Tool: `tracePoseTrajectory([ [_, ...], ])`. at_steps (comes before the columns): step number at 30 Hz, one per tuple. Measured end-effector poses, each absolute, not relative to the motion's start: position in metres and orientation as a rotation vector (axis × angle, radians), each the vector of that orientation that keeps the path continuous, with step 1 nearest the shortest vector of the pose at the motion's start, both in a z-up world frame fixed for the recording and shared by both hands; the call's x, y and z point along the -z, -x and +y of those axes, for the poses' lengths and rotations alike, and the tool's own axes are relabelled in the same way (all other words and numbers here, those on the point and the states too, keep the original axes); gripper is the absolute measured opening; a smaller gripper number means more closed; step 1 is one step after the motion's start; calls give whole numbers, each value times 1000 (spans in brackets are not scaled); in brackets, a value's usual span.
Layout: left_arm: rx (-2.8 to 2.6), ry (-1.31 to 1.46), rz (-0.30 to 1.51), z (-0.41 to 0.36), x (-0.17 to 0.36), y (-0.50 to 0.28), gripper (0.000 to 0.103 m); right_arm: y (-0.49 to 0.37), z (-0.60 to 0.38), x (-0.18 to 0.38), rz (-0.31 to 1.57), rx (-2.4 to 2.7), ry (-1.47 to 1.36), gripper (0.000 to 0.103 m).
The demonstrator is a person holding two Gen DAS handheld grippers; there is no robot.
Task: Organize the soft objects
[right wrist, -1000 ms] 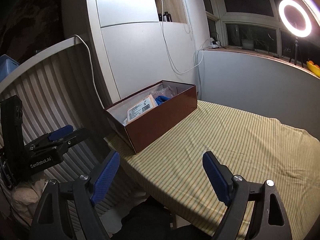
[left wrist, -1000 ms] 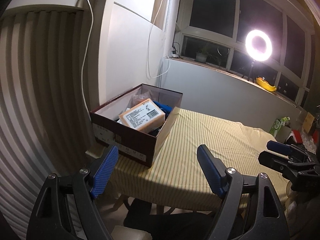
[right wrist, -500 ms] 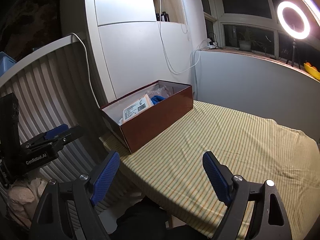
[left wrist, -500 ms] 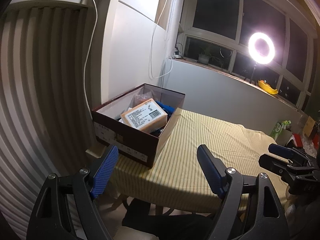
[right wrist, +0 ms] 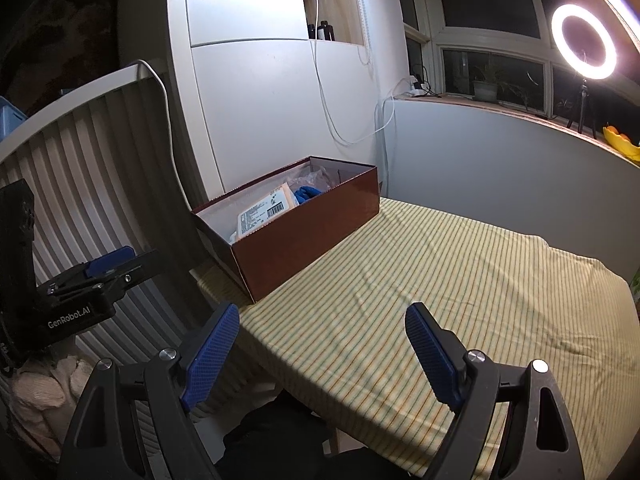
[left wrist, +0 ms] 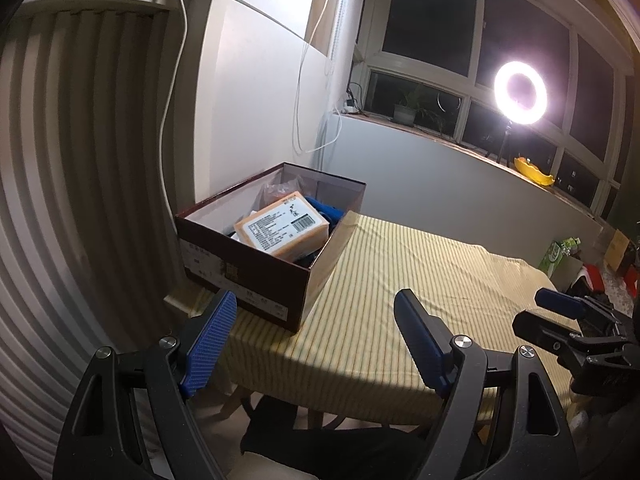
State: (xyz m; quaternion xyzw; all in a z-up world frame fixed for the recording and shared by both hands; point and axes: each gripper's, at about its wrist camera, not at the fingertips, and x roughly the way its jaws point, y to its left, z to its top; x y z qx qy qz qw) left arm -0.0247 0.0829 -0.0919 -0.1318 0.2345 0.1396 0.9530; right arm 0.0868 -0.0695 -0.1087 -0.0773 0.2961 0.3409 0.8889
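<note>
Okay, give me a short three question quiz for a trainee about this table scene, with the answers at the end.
1. True or false: the dark red cardboard box on the yellow striped tablecloth has its lid on.
2. Which lies on top inside the box: A) the orange packet with a white barcode label, B) a folded towel, C) a book?
3. Fill in: the left gripper and the right gripper both have ____ jaws with nothing between them.

Key: 1 false, the box is open. 2 A; a blue soft item peeks out behind the packet. 3 open.
</note>
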Motion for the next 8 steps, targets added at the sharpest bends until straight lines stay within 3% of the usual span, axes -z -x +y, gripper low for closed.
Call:
tracePoseTrajectory([
  [8, -273, 272, 464, 83, 94, 23, 81, -91, -75, 113, 625, -687, 138, 82],
])
